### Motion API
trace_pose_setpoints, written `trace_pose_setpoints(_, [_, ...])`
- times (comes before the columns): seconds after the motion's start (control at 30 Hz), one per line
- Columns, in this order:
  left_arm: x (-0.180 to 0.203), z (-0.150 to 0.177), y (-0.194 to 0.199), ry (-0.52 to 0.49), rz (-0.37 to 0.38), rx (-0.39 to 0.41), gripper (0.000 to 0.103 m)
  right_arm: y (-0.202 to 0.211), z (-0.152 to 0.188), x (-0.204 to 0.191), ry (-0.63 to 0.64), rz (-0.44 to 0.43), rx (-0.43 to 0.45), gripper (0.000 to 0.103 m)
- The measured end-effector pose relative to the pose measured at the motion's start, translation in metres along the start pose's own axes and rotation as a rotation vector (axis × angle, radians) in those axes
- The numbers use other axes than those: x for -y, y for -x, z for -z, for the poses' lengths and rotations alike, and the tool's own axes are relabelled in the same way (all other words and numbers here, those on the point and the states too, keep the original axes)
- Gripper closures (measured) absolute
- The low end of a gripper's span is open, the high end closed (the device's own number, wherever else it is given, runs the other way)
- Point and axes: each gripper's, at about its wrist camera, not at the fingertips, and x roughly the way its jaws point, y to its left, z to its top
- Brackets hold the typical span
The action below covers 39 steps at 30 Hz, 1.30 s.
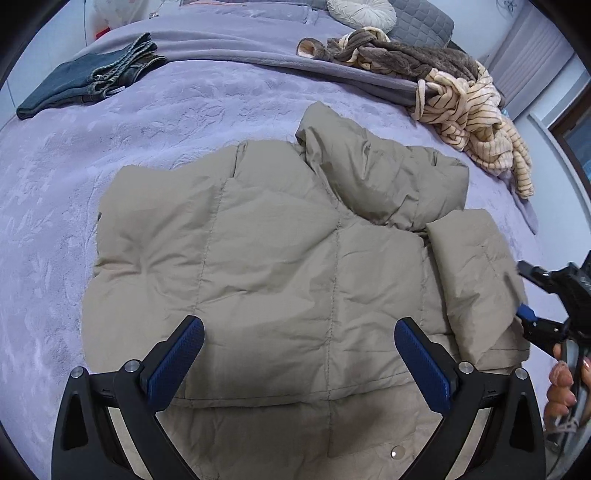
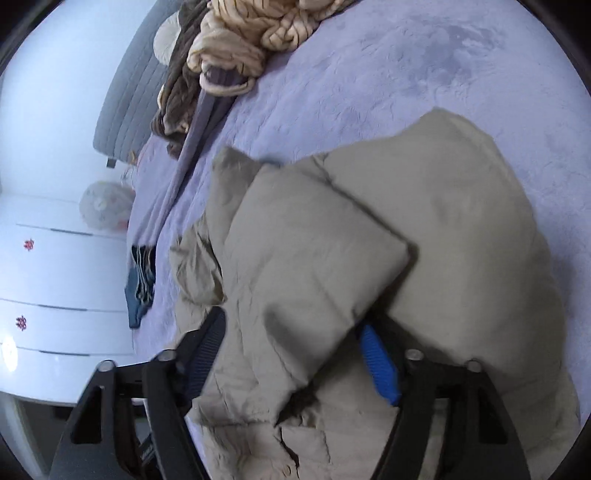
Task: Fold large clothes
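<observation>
Hovering over the beige puffer jacket (image 1: 258, 251), left gripper (image 1: 299, 354) gapes, gripping nothing. Right gripper (image 2: 295, 354) straddles the folded sleeve (image 2: 314, 266), pads slack. No legible labels.

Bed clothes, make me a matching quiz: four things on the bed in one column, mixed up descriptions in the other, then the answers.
Column one:
1. puffer jacket
2. jeans
3. striped fleece
4. round cushion

Column two:
A. folded, dark blue, far left of the bed in the left wrist view
B. white, at the head of the bed
C. beige, spread out under the left gripper
D. cream with dark stripes, in a crumpled heap

Pairs: 1-C, 2-A, 3-D, 4-B
</observation>
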Motion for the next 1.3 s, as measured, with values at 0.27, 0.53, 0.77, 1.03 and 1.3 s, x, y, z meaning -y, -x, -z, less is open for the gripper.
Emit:
trace_pose_setpoints(0.27, [-0.036,-0.015,0.017,0.149,0.329,-0.003,0.0,-0.049,0.051,-0.114,0.452,-0.046,-0.174,0.087])
trace_pose_setpoints(0.53, [-0.03,-0.023,-0.015,0.259,0.534,-0.088,0.0,-0.043,0.097,-0.064,0.36,-0.016,-0.373,0.041])
trace_pose_setpoints(0.77, [-0.012,-0.028,-0.037,0.263,0.574,-0.124,0.0,0.043,0.065,0.068,0.019,0.051,-0.246,0.038])
trace_pose_setpoints(1.03, [-0.001,-0.029,-0.062,0.189,0.441,-0.187,0.011,0.113,0.035,0.134,-0.188,-0.099,-0.09,0.031])
trace_pose_setpoints(1.3, [0.038,-0.037,-0.05,0.083,0.425,-0.14,0.096,0.062,0.041,0.148,-0.474,-0.293,-0.049,0.028])
